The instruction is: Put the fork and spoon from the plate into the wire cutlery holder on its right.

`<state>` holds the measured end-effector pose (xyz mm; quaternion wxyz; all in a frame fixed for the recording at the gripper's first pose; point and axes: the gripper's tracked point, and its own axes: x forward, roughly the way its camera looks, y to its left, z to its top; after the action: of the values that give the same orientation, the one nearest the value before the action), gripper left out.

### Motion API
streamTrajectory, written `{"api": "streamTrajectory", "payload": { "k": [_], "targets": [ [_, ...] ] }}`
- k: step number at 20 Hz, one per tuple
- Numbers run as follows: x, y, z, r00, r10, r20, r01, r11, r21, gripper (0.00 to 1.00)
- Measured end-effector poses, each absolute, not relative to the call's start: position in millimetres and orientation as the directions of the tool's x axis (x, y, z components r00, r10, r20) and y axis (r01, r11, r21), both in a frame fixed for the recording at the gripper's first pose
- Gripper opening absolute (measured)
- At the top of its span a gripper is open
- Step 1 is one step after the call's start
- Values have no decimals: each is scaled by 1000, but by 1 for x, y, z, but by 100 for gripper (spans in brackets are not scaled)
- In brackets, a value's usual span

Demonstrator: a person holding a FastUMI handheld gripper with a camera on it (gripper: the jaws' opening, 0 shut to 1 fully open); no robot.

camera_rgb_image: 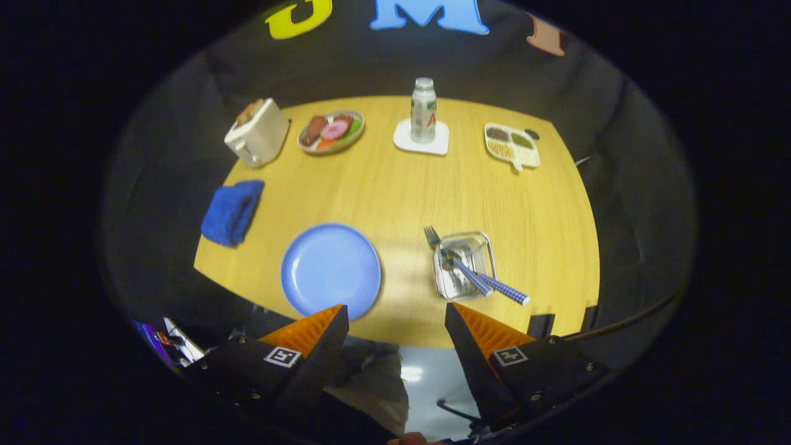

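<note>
Plate (pixel 330 269) bare, at counter (pixel 401 191) near edge. Fork (pixel 442 250) and spoon (pixel 494 285) both lie in wire holder (pixel 465 264) to plate's right, handles poking out toward near edge. Tongs (pixel 397 321) wide apart, empty, hanging above near edge. Task looks done; best step: back away high, clear of protruding handles, avoid tipping holder.

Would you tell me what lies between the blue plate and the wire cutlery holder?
Only bare table, in the claw view, separates the blue plate from the wire cutlery holder.
</note>
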<state>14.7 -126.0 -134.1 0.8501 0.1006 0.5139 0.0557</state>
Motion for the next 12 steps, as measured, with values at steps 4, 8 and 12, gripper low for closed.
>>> {"api": "streamTrajectory", "payload": {
  "k": [4,8,12],
  "targets": [
    [51,-117,-73,795,107,-596,51,969,242,97],
    [65,-123,-32,919,1,-393,50,991,120,96],
    [70,-106,7,971,-13,-238,51,987,153,96]
  ]
}}
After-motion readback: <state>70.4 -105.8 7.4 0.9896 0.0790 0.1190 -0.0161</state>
